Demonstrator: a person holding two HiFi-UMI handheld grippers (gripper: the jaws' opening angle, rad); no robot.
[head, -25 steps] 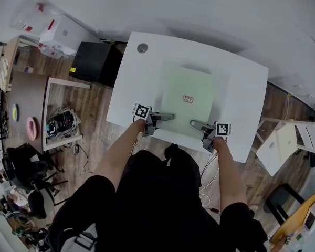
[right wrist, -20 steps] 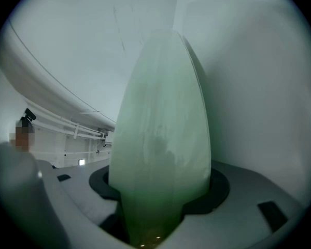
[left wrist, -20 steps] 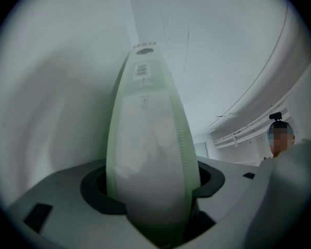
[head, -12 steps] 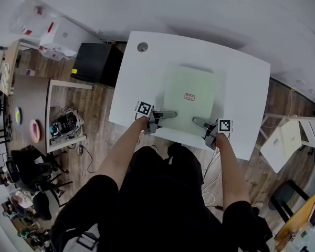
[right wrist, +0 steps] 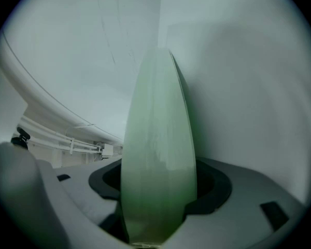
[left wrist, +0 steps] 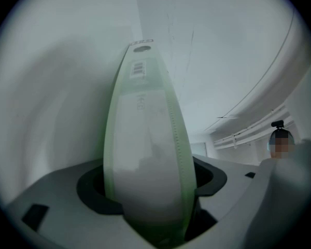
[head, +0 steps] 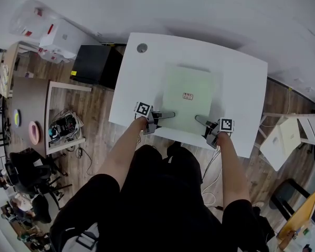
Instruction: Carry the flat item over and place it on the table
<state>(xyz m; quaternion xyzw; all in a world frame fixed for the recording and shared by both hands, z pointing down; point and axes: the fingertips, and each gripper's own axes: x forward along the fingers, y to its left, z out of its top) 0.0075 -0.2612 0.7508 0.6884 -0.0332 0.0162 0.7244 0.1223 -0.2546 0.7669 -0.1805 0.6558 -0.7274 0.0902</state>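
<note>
Now the pale green flat item (head: 188, 100) lies on the white desk (head: 241, 77), near its middle, with its long sides running from 6 to 12 o'clock in the head view. A small label (head: 187, 96) sits close to the item's centre. The left gripper (head: 172, 114) reaches in at the item's 7 o'clock corner, pointing toward 3 o'clock. Its jaws are opening, and the item's edge stands between them with a dark sliver of gap beside it. The right gripper (head: 198, 119) comes in at the 5 o'clock corner, pointing toward 9 o'clock. Its jaws are closed on the item, whose green edge fills the space between them. A round grey grommet (head: 142, 48) marks the desk's 11 o'clock corner, and a black cabinet (head: 93, 63) stands just beside the desk at 10 o'clock.
</note>
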